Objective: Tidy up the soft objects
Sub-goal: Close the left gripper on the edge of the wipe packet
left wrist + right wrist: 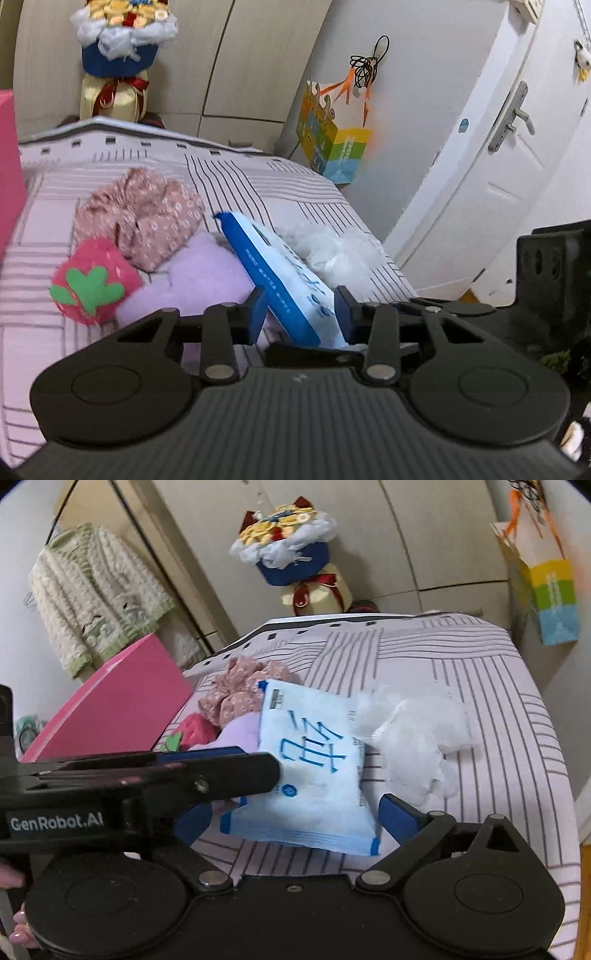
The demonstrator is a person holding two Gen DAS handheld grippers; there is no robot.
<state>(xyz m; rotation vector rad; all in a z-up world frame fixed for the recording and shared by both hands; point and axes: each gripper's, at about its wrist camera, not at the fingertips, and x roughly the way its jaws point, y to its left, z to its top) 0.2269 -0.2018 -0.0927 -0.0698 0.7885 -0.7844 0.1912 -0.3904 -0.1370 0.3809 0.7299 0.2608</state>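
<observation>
Right wrist view, "GenRobot.AI" label on left gripper (236,775), its jaws clamping blue wipes pack (314,760) marked with blue handwriting, pack tilted above striped bed (498,701), right gripper (295,812) jaws released around pack's near end

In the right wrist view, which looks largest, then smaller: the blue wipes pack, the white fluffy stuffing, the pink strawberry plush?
1. Blue wipes pack, though nearest the camera.
2. White fluffy stuffing.
3. Pink strawberry plush, partly hidden.

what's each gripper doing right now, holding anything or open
left gripper: closed on the blue wipes pack, standing on edge.
right gripper: open wide around the same pack, not gripping.
</observation>
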